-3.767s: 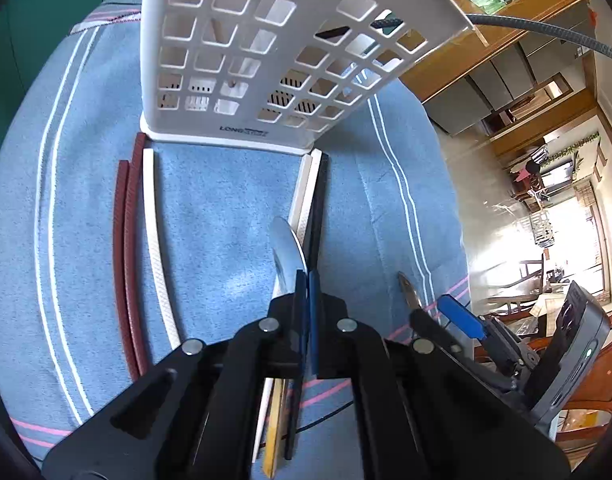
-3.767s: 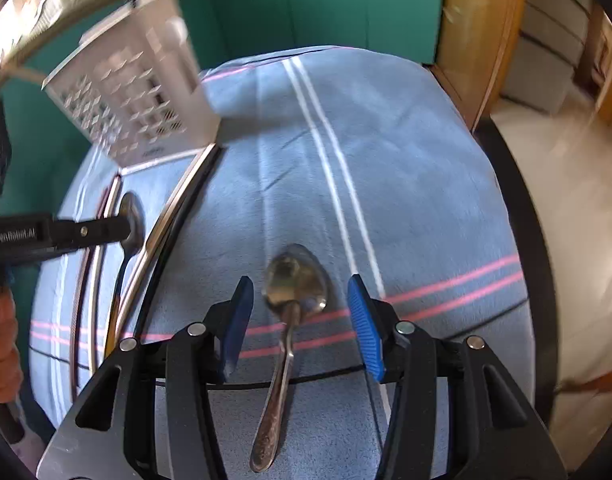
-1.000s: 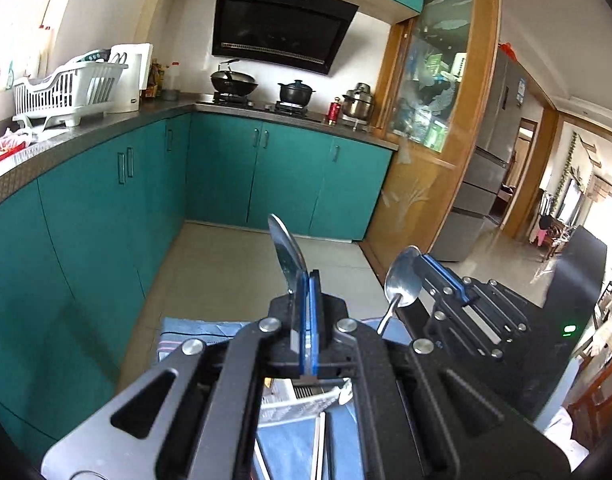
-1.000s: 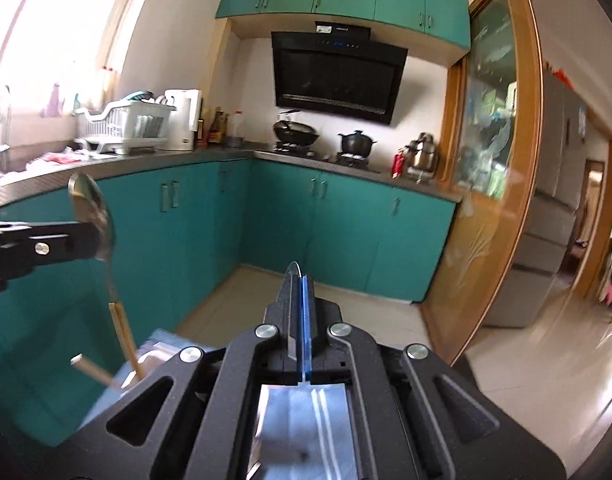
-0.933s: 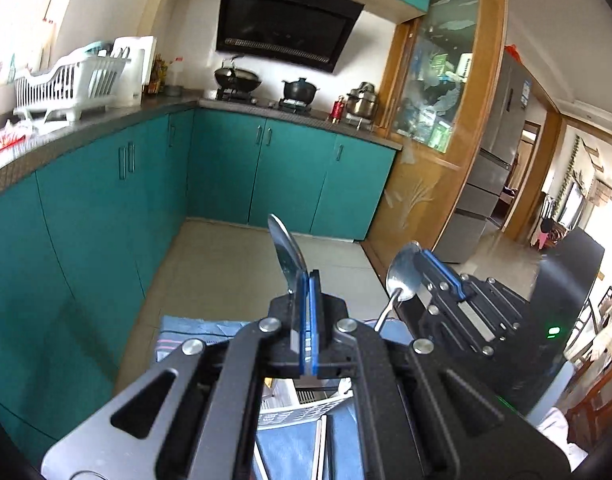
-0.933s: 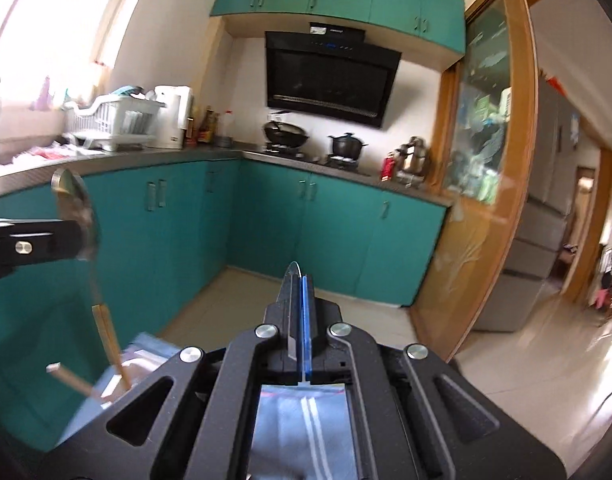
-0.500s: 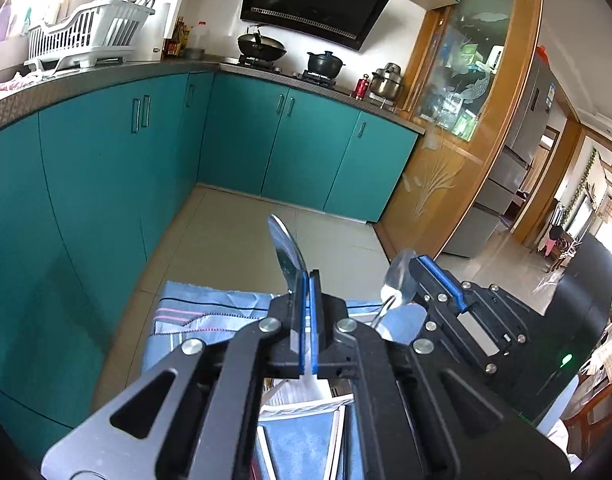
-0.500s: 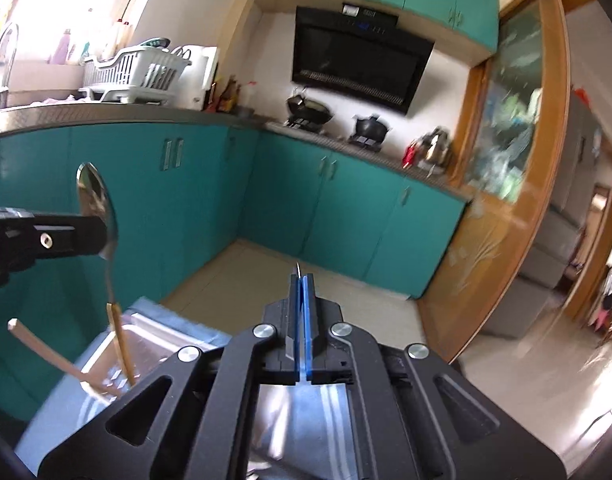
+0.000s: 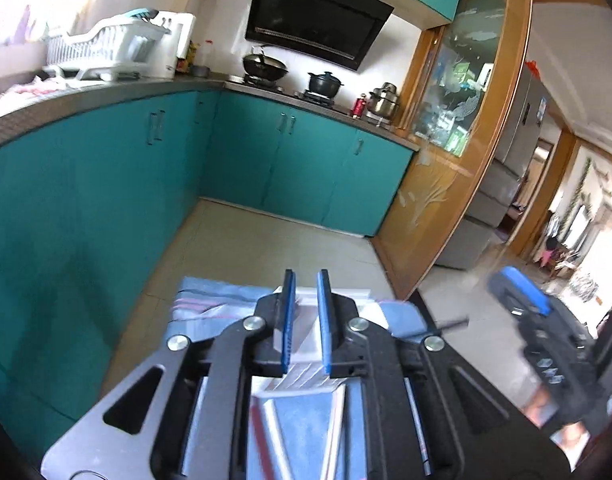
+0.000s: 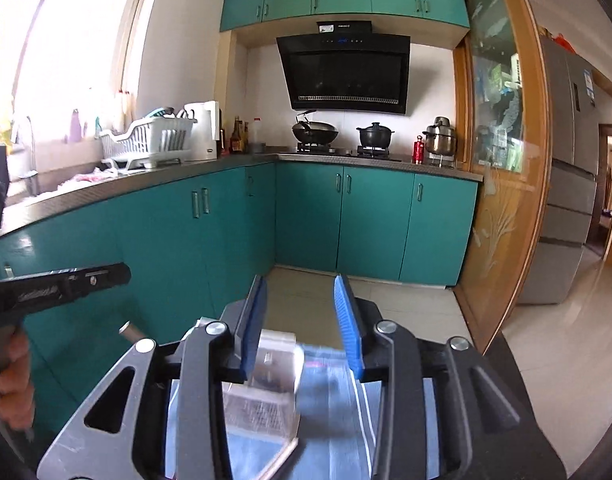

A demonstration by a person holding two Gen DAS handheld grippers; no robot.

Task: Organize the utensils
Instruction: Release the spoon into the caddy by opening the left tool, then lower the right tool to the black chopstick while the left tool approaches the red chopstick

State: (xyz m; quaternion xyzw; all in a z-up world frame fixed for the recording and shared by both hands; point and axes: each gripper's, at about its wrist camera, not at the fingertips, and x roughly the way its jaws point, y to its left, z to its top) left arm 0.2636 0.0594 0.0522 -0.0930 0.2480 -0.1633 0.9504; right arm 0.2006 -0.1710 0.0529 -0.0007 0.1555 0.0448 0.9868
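Note:
My left gripper (image 9: pixel 305 322) is open and empty, its blue pads apart, held above the white utensil basket (image 9: pixel 306 364) on the blue cloth (image 9: pixel 202 304). My right gripper (image 10: pixel 302 320) is open and empty, also above the basket (image 10: pixel 266 396). Neither spoon shows between any fingers. A pale chopstick end (image 10: pixel 126 328) pokes up left of the right gripper. The other gripper appears in each view: the right one (image 9: pixel 518 292) at the right of the left wrist view, the left one (image 10: pixel 66 280) at the left of the right wrist view. Chopsticks (image 9: pixel 266 432) lie on the cloth below the basket.
Teal kitchen cabinets (image 10: pixel 346 216) run along the back and left. A counter holds a dish rack (image 10: pixel 146 140), wok and pots. A wooden-framed glass door (image 10: pixel 502 160) stands to the right. Tiled floor (image 9: pixel 266 240) lies beyond the cloth-covered table.
Both grippers were shut on spoons held upright over the basket; now both have opened and the spoons are gone from the fingers. Both views have tilted slightly.

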